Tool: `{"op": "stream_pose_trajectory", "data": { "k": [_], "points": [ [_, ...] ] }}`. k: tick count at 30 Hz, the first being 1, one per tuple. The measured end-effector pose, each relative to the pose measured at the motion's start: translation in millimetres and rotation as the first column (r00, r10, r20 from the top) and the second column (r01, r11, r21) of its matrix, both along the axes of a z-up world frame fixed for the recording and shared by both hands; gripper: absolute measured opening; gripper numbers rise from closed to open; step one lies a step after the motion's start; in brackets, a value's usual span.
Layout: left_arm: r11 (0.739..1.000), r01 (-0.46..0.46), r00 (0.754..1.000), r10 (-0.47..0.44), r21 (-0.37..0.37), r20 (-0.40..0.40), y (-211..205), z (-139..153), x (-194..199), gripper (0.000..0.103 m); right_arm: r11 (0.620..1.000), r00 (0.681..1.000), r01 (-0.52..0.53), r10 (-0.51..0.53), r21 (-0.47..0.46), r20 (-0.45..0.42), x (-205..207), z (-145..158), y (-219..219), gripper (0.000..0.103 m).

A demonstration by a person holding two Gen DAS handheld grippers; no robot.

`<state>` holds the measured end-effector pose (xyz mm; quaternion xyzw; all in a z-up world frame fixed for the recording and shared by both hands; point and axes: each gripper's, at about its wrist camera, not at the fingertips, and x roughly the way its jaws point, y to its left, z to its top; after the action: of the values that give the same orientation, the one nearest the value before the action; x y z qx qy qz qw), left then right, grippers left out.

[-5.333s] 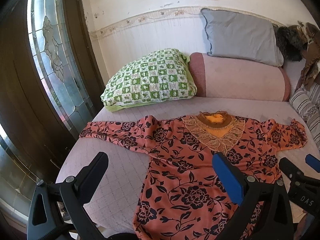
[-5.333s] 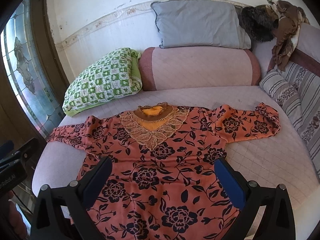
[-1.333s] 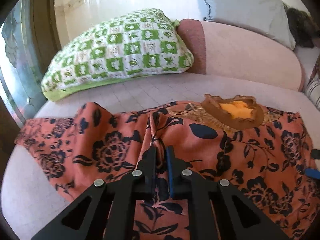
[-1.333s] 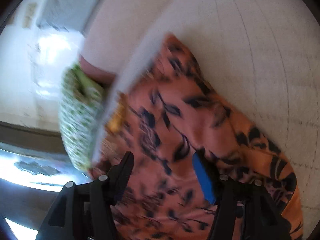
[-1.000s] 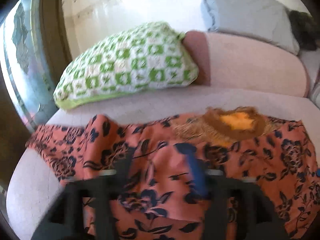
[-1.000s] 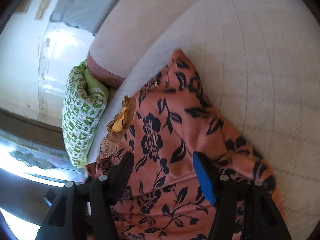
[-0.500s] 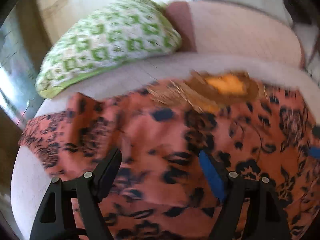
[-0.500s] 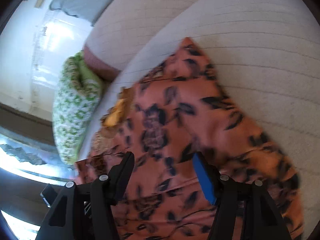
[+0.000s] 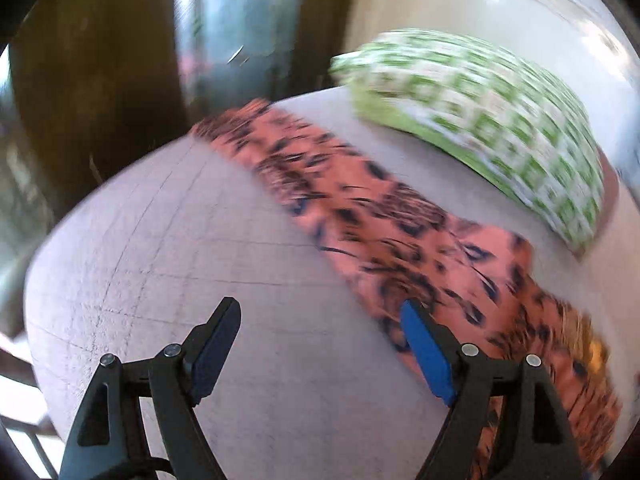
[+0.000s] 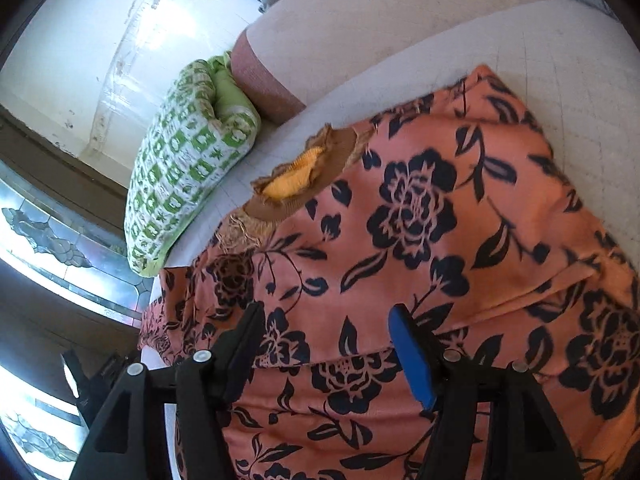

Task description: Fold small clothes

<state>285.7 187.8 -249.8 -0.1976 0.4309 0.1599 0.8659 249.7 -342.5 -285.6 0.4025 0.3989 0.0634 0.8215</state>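
Note:
An orange blouse with dark flower print (image 10: 420, 240) lies on the pale quilted bed (image 10: 580, 64), its right side folded in over the body. Its brown and yellow collar (image 10: 300, 176) points toward the pillows. My right gripper (image 10: 324, 344) is open and empty just above the blouse's middle. In the left wrist view, blurred by motion, the blouse's left sleeve (image 9: 320, 184) stretches out flat toward the bed's edge. My left gripper (image 9: 320, 344) is open and empty over bare bed (image 9: 180, 240) beside the sleeve, its right finger near the sleeve's edge.
A green and white checked pillow (image 9: 480, 120) lies beyond the sleeve; it also shows in the right wrist view (image 10: 188, 164). A pink bolster (image 10: 360, 20) lies along the wall. A dark wooden door with patterned glass (image 9: 100, 60) stands past the bed's left edge.
My left gripper let go of the blouse, opened, and swung left toward the outstretched sleeve. My right gripper stayed open and shifted a little over the folded blouse.

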Motion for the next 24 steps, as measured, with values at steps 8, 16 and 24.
{"op": "stream_pose_trajectory", "data": {
  "k": [8,16,24],
  "points": [
    [0.96,-0.092,0.993,0.109,-0.264,0.051,70.2,-24.1,36.2,0.083,0.998,0.999,-0.044,0.043,-0.053,-0.013,12.5,-4.9,15.1,0.068],
    [0.953,-0.029,0.991,0.066,-0.3,0.113,99.1,-30.8,81.2,0.08,0.998,0.999,-0.036,0.036,-0.058,-0.01,18.3,-6.8,10.5,0.068],
    [0.953,-0.029,0.99,0.069,-0.302,0.123,97.3,-43.2,119.7,0.014,0.996,0.999,-0.04,0.041,-0.082,0.004,19.8,-6.6,11.2,0.068]
  ]
}}
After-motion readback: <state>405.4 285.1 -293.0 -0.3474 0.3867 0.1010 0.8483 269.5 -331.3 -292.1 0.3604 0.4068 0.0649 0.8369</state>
